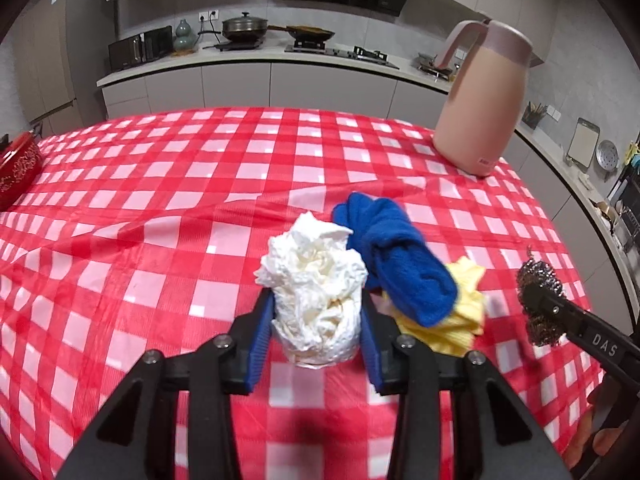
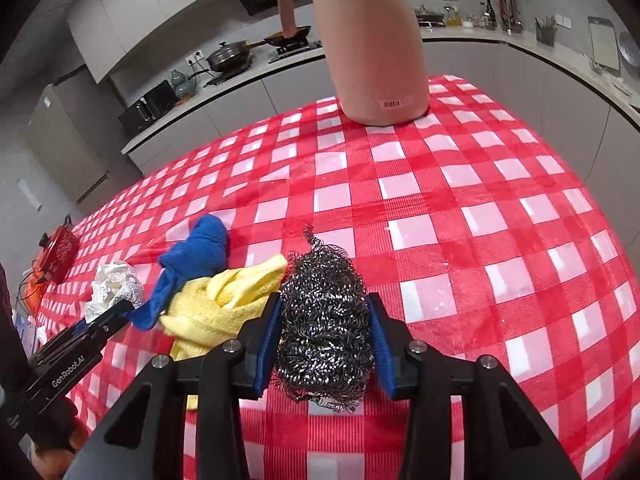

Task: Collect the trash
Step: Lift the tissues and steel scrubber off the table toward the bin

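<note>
We have a crumpled wad of white paper (image 1: 316,292) clamped between the blue pads of our left gripper (image 1: 318,320), the jaws drawn in narrow and pressing both its sides. From the right wrist camera the same wad (image 2: 114,288) looks silvery, like foil, at the tip of that gripper (image 2: 116,312), so we cannot say for sure which material it is. It sits over the near middle of the table, and whether it touches the cloth below we cannot tell.

Our right gripper (image 2: 326,340) is closed on a ball of steel wool (image 2: 326,328), its blue pads set against each flank and a few loose wire curls hanging out underneath. In the left wrist view the steel wool (image 1: 538,300) shows at the far right, held by the black finger marked DAS.

Between the two grippers lie a blue cloth (image 1: 396,260) and a yellow cloth (image 1: 452,320), bunched together, the blue one draped partly over the yellow. Both rest on the red and white checked tablecloth (image 1: 160,208).

A tall pink jug (image 1: 484,100) with a handle stands upright near the far right corner of the table. A red patterned container (image 1: 18,168) sits at the left edge. Beyond the table runs a kitchen counter (image 1: 240,64) with a lidded pan (image 1: 244,26) on the stove.
</note>
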`<state>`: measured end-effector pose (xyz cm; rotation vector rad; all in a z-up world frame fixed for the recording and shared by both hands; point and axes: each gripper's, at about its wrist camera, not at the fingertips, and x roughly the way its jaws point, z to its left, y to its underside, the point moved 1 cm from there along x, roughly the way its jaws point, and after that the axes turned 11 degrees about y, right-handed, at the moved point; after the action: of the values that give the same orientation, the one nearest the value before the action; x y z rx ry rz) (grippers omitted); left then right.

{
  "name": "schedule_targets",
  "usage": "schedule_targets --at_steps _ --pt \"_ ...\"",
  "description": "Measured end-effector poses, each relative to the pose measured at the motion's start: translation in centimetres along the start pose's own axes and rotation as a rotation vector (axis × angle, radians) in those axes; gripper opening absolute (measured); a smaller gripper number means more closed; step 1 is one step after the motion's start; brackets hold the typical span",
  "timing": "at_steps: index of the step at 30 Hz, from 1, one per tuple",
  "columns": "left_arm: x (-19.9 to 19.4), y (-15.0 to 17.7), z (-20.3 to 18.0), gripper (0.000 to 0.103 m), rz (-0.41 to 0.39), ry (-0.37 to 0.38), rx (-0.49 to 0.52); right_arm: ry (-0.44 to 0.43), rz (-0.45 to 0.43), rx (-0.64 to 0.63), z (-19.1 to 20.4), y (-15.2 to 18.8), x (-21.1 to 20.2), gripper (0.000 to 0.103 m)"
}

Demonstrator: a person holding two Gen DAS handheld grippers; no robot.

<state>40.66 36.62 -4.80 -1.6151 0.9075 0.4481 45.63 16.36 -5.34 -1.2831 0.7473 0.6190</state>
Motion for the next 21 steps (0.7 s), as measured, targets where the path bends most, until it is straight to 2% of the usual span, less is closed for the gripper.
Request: schedule_targets --at_steps 7,14,21 --pt "-2.3 1.7 -3.9 0.042 -0.029 -0.014 -0.005 -0.046 -0.017 -0.038 -2.1 1.1 -2.7 0.044" --pt "-4.0 4.4 -9.1 0.042 -0.057 -0.011 -0.013 -0.07 -0.03 -0.064 -6.9 2.6 -5.5 0.044" --pt "-4.4 6.0 -14.2 0.042 -0.034 0.048 0.04 -0.052 -0.051 -0.021 -11.6 3.9 -8.1 0.044"
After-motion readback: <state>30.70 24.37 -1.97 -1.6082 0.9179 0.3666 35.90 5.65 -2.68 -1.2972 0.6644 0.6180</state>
